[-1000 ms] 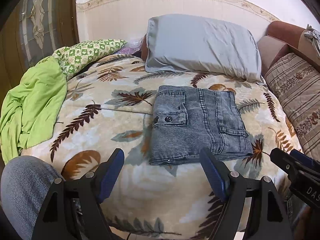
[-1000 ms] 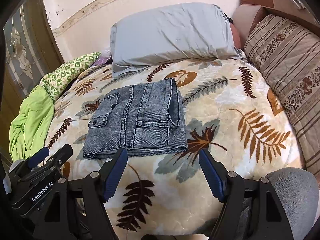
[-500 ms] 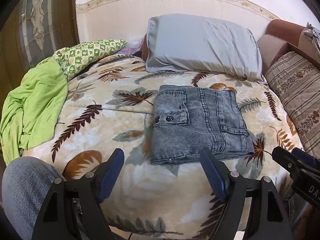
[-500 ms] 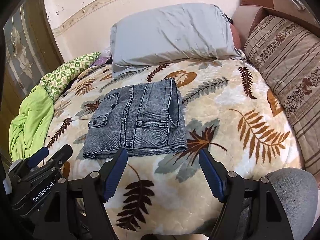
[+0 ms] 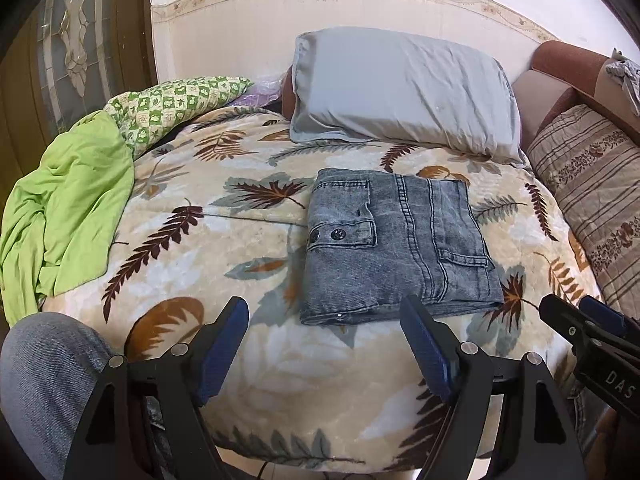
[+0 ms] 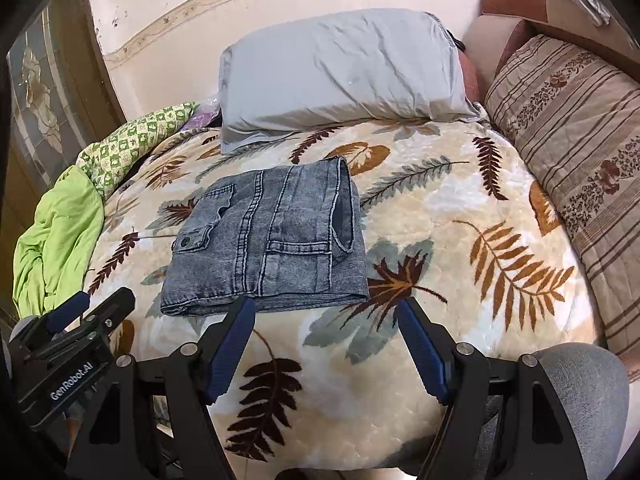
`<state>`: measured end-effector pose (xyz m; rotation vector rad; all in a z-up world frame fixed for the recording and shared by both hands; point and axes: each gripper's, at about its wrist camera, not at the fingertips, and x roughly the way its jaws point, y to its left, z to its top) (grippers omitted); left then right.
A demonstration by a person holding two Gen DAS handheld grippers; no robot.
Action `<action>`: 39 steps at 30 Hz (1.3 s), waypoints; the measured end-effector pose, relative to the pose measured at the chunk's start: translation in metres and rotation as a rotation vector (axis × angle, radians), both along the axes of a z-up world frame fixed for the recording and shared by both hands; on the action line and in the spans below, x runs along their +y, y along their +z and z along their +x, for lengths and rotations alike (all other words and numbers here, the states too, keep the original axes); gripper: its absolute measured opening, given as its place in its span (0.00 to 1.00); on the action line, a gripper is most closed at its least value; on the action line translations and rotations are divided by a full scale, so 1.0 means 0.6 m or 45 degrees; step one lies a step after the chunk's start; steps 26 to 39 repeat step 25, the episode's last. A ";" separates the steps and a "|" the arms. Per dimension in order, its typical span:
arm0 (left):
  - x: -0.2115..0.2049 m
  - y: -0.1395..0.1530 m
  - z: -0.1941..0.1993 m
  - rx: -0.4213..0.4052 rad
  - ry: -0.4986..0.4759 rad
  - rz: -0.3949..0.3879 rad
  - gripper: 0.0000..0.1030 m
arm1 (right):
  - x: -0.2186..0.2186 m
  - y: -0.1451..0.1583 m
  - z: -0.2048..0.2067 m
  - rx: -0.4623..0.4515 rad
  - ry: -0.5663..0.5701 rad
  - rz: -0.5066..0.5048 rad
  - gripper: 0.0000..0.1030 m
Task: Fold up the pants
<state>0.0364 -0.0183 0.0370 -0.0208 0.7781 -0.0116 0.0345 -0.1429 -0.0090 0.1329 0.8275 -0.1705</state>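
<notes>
Pants (image 5: 394, 246) of faded grey denim lie folded square on plush blanket (image 5: 240, 264).

- The pants (image 5: 394, 248) — grey-blue acid-washed denim — lie folded into a compact, roughly square bundle, flat on the leaf-print blanket.
- In the left wrist view they sit just right of the frame's centre; in the right wrist view, left of centre.
- A flapped pocket with dark snap buttons faces up at the bundle's left side.
- Double-stitched seams run top to bottom — a second pocket sits lower right.
</notes>
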 end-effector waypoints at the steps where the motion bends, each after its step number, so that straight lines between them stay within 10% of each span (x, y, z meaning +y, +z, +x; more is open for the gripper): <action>1: 0.000 0.000 -0.002 0.000 0.001 0.005 0.76 | -0.002 -0.003 -0.001 0.008 -0.003 -0.007 0.73; 39: 0.006 -0.028 0.055 0.052 -0.059 0.006 0.76 | -0.043 -0.031 0.020 0.063 -0.017 0.015 0.73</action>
